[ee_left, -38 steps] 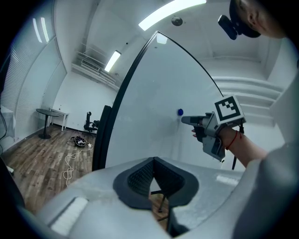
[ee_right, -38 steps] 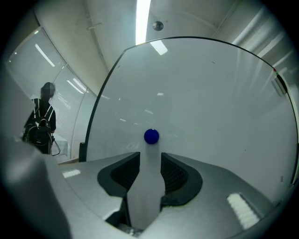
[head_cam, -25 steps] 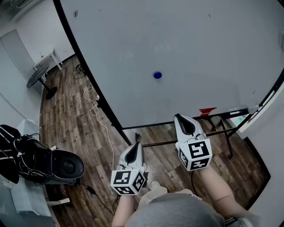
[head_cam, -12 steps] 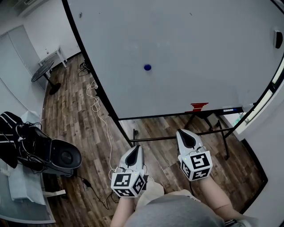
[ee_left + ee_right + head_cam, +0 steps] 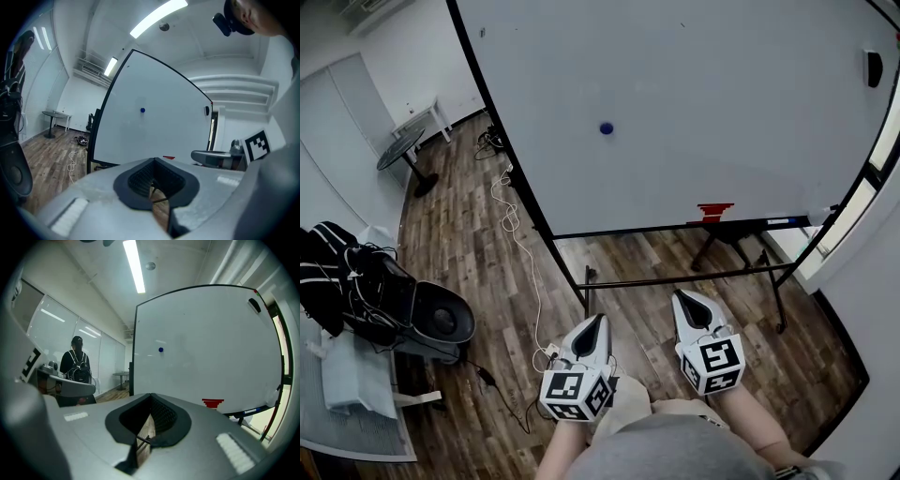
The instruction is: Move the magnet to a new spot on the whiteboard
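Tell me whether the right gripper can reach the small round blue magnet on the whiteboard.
Probably not yet: the right gripper hangs low, well short of the whiteboard, though nothing blocks the way to the round blue magnet.

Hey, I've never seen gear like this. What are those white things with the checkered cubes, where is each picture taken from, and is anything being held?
There is no robot here. A person holds a hand-held tool in each hand: the left claw and the right claw. The cubes with black-and-white squares are part of these tools. The picture looking down comes from a camera on the person's head. The other two come from cameras riding on each claw, looking along its jaws. Ahead stands a whiteboard on a wooden floor. One small blue magnet is stuck on it, and a red thing sits at its bottom edge. Both claws are closed and hold nothing, and neither touches the board.
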